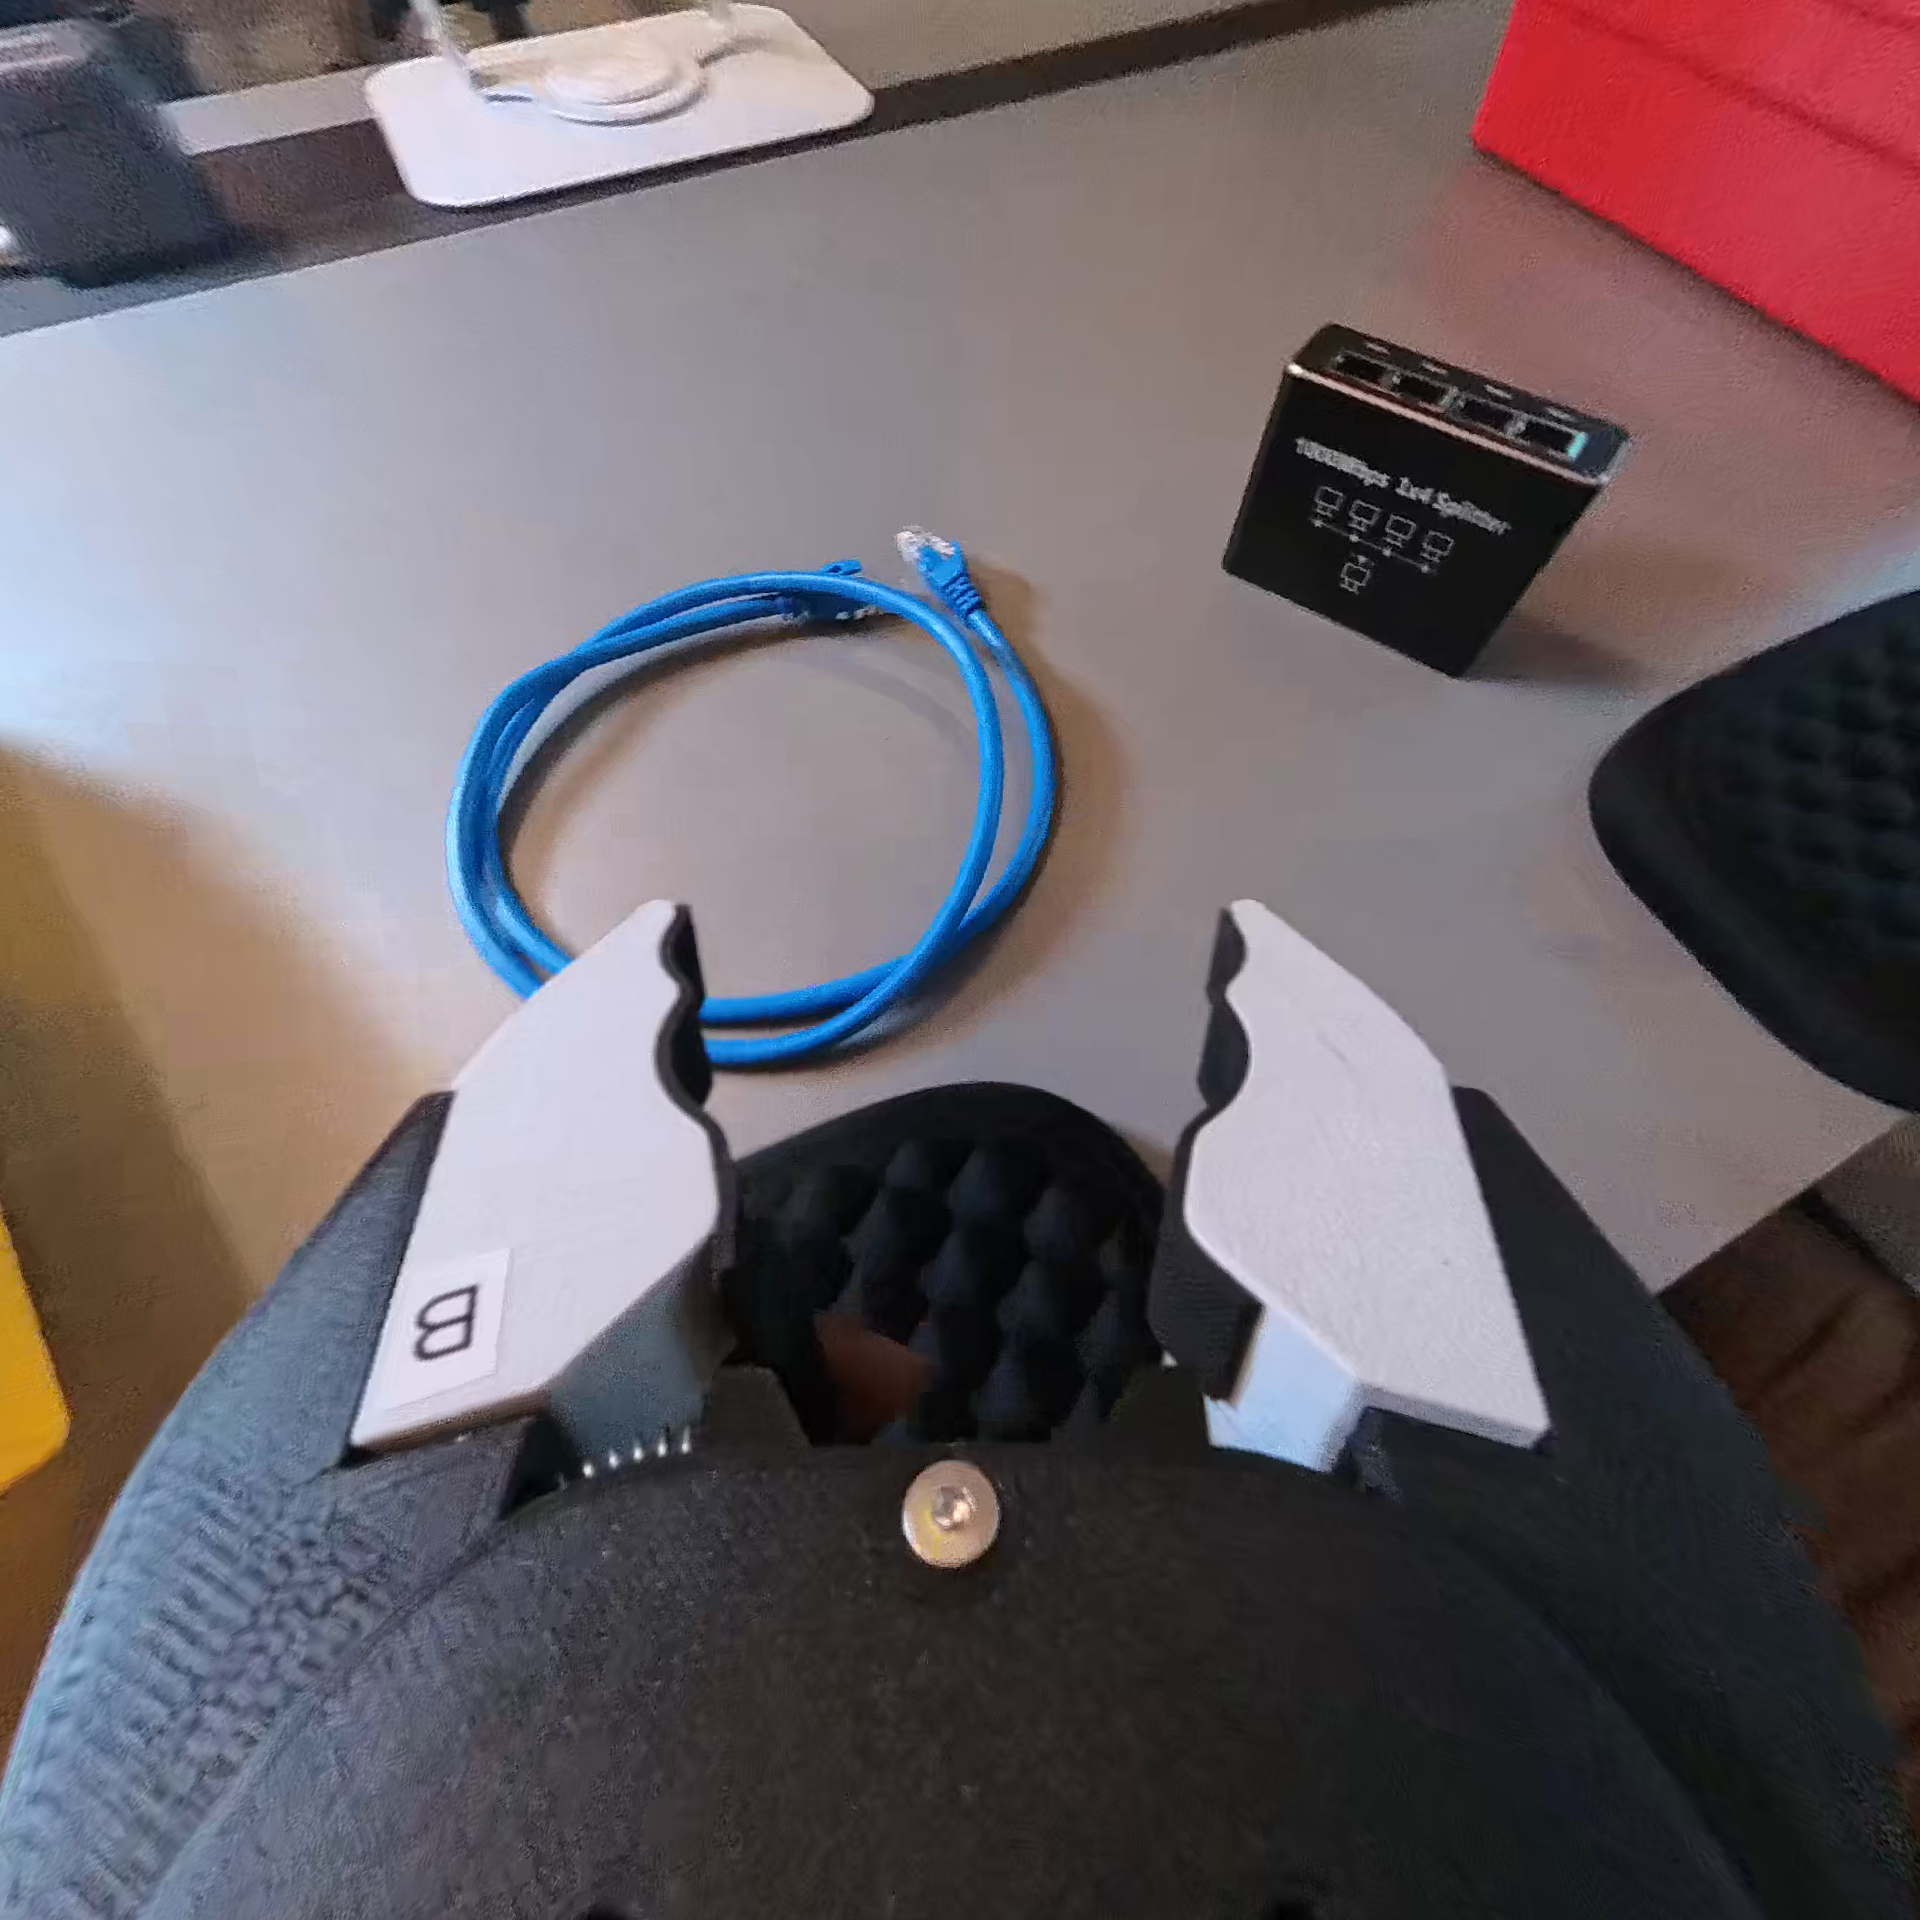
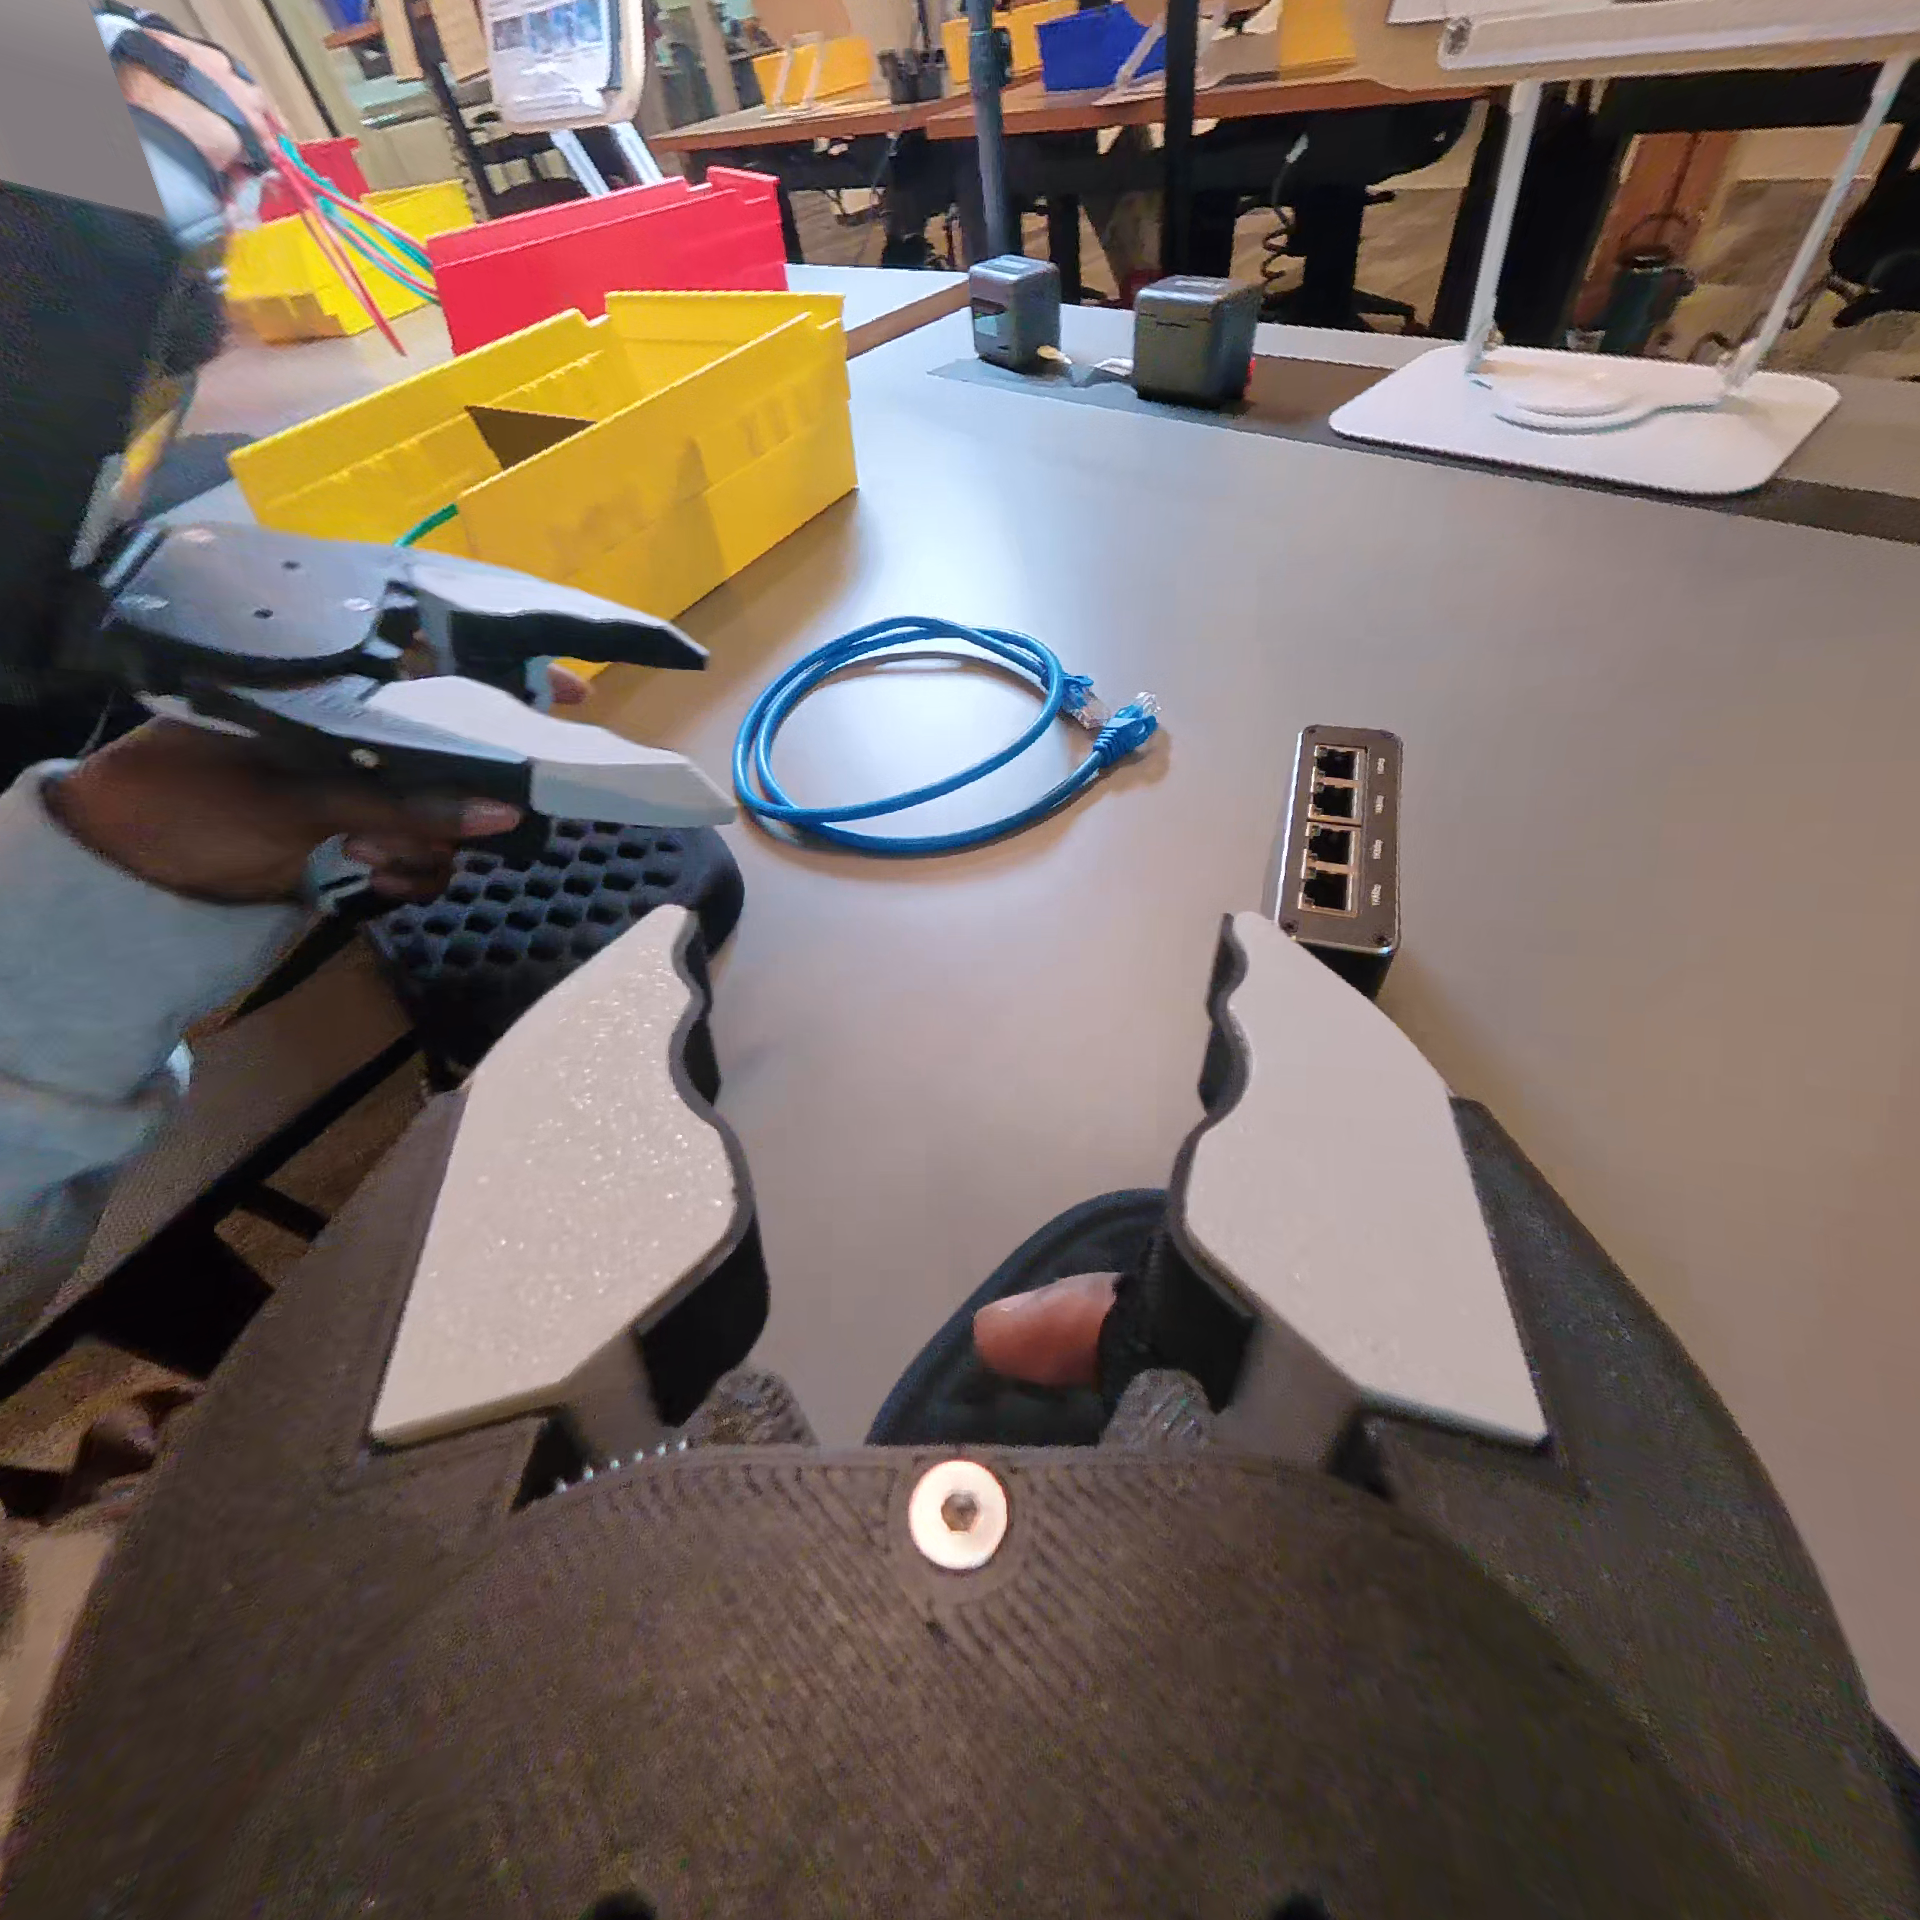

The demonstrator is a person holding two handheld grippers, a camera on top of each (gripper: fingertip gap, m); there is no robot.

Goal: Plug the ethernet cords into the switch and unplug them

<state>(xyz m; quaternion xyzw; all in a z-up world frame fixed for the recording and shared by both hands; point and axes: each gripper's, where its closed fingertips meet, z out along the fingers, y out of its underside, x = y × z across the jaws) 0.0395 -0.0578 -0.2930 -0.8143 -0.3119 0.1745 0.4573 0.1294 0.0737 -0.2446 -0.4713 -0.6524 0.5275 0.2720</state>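
Note:
A blue ethernet cord point(image 1: 977, 769) lies coiled on the grey table point(image 1: 520, 436), both plugs free at its far side. It also shows in the right wrist view point(image 2: 935, 826). A black switch point(image 1: 1423, 520) with a row of empty ports sits to the right of the coil; in the right wrist view the switch point(image 2: 1340, 831) lies just beyond my right fingertip. My left gripper point(image 1: 956, 914) is open and empty, hovering over the coil's near edge. My right gripper point(image 2: 961, 920) is open and empty above the table. The left gripper point(image 2: 717, 727) also shows at left, held in a hand.
Yellow bins point(image 2: 582, 457) and a red bin point(image 2: 613, 260) stand at the far left; the red bin also shows in the left wrist view point(image 1: 1745, 156). A white stand base point(image 2: 1579, 426) and two small grey boxes point(image 2: 1195, 338) sit at the back. A black mesh chair point(image 1: 1787, 831) is by the table's near edge. From my right tips it is roughly 9 cm to the switch point(image 2: 1340, 831); from my left, 15 cm. My left wrist view point(image 1: 1462, 409) looks at it from another angle.

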